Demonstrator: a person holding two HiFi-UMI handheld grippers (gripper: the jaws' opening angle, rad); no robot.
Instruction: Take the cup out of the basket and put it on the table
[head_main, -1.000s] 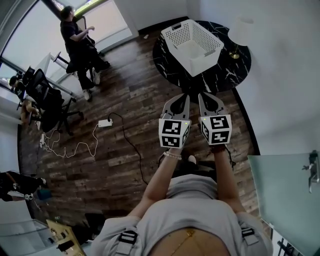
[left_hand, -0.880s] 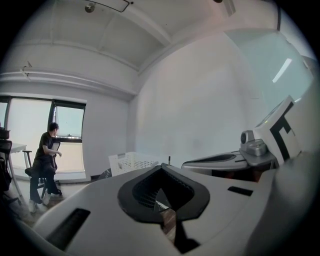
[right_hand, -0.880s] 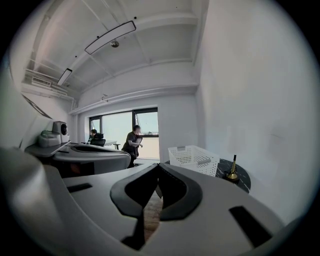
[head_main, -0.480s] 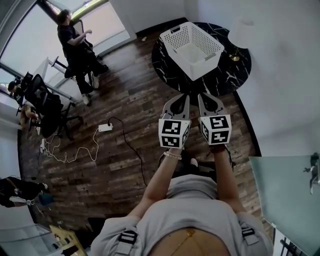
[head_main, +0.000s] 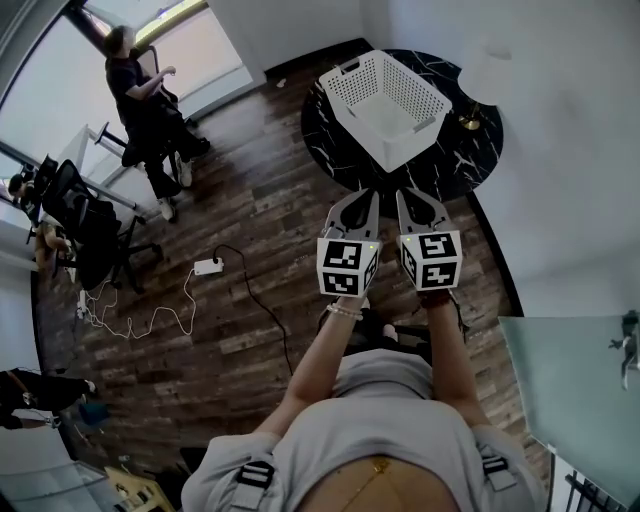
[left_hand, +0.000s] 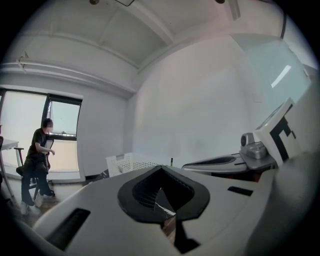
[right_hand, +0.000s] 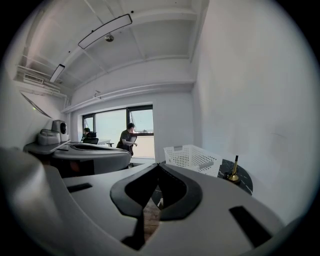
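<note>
Dark wood-plank floor (head_main: 250, 200) fills most of the head view, with a round black marble table (head_main: 460, 160) at the top edge against the pale wall. A white perforated basket (head_main: 412, 148) stands on that table, and a brass lamp base (head_main: 468, 122) sits just beside it.

Compared with a second ago, the table and basket sit slightly lower in the head view and nearer the grippers. The power strip (head_main: 208, 266) on the floor has also slid down the picture. The person by the window (head_main: 140, 100) has drifted toward the upper left corner.

Both grippers keep the same spot in the view, side by side and pointing toward the table. They are short of it, well apart from the basket.

The left gripper (head_main: 372, 192) has its jaws brought together with nothing between them. The right gripper (head_main: 402, 192) is likewise closed and empty.

The cup cannot be made out in any view. What shows of the basket's inside is only white.
</note>
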